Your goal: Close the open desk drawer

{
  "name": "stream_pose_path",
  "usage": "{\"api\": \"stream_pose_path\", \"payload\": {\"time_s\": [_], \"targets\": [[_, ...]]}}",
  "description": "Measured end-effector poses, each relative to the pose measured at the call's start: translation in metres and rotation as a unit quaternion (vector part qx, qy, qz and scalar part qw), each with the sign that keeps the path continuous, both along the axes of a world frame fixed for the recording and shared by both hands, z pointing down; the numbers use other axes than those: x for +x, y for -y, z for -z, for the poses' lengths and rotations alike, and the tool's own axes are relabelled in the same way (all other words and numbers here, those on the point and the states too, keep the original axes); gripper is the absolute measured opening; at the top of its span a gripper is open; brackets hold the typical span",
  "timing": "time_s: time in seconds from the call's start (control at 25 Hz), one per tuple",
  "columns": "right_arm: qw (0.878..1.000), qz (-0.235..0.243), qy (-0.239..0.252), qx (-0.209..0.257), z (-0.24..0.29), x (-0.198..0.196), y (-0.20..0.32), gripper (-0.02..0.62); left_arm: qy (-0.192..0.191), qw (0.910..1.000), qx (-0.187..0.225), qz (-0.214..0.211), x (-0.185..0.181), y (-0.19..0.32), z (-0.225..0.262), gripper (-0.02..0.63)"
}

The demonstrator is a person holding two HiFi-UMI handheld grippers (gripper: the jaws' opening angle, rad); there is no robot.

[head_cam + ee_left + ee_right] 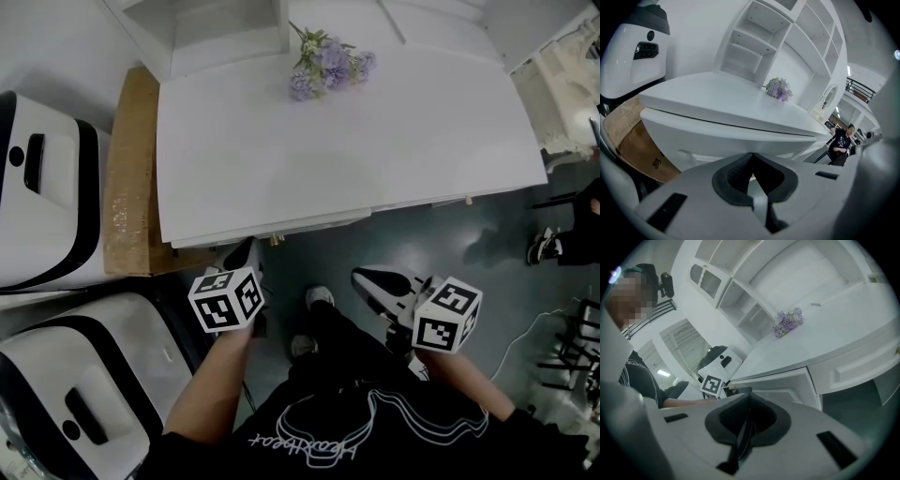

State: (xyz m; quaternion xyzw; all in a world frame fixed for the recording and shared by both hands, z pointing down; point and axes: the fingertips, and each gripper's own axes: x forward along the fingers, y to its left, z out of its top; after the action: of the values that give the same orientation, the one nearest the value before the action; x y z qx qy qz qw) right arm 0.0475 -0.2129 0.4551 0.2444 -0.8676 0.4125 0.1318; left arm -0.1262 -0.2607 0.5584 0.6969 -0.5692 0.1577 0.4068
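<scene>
The white desk [347, 141] fills the upper head view. Under its near edge a narrow strip of the drawer front [314, 225] shows, with a small knob [274, 240]; how far it stands out I cannot tell. My left gripper [247, 255] is shut and empty, its tip just below the desk edge, left of the knob. In the left gripper view the drawer front [722, 140] lies straight ahead of the left gripper [751, 157]. My right gripper [367, 278] is shut on nothing, lower and apart from the desk. The right gripper [749, 398] looks along the desk front [787, 385].
A bunch of purple flowers [328, 66] lies at the desk's far edge. A cardboard panel [131, 169] leans at the desk's left, beside two white and black machines [47, 187]. White shelves [754, 47] stand behind. Another person [572, 225] is at the right.
</scene>
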Motion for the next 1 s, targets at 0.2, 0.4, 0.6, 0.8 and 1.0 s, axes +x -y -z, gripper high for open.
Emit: {"api": "stream_pose_path", "payload": {"time_s": [0.2,0.4,0.6,0.8,1.0], "targets": [[1.0,0.0,0.001,0.001,0.0,0.001,0.0,0.005,0.0,1.0,0.005,0.003,0.0,0.003,0.0,0.005],[1.0,0.002,0.001,0.001,0.001,0.0,-0.004,0.006,0.005,0.9999,0.011,-0.004,0.0,0.003,0.0,0.005],[1.0,0.003,0.003,0.009,0.006,-0.002,-0.01,0.006,0.002,0.9998,0.014,-0.012,0.001,0.0,0.006,0.005],[1.0,0.012,0.007,0.024,0.018,-0.009,-0.019,0.005,-0.005,0.999,0.034,-0.028,0.007,-0.016,0.03,0.005],[0.999,0.02,0.017,0.046,0.036,-0.018,-0.031,0.005,-0.019,0.9962,0.065,-0.054,0.018,-0.044,0.069,0.005]]}}
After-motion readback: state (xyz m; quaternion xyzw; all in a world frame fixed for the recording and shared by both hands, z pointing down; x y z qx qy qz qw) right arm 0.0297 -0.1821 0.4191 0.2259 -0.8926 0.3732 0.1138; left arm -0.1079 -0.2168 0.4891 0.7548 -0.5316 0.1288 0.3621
